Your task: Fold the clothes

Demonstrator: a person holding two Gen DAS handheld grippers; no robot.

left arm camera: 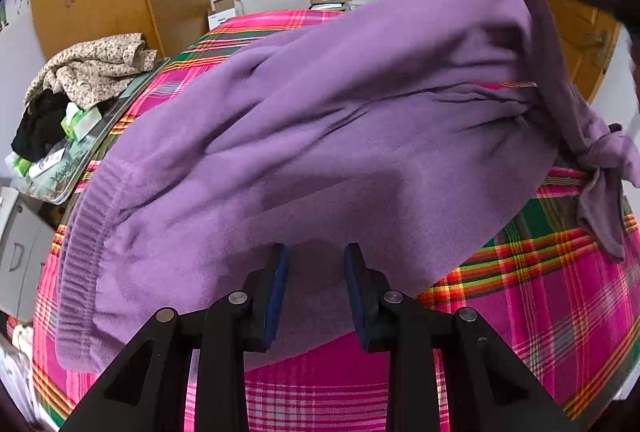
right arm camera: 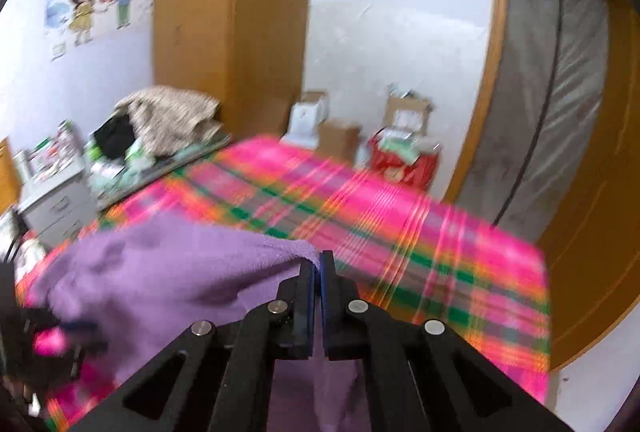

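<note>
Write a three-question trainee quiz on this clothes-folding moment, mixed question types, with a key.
1. True or false: the right gripper is clamped on an edge of the purple garment.
2. Multiple choice: the left gripper is A) shut on the garment, B) open above the garment, C) holding the floral cloth.
3. Fill in: the garment lies on a pink ______ bedsheet.

Key
1. True: its pads are closed with purple fabric pinched between them.
2. B: a clear gap shows between its blue pads, with nothing gripped.
3. Plaid, with green and orange stripes.
</note>
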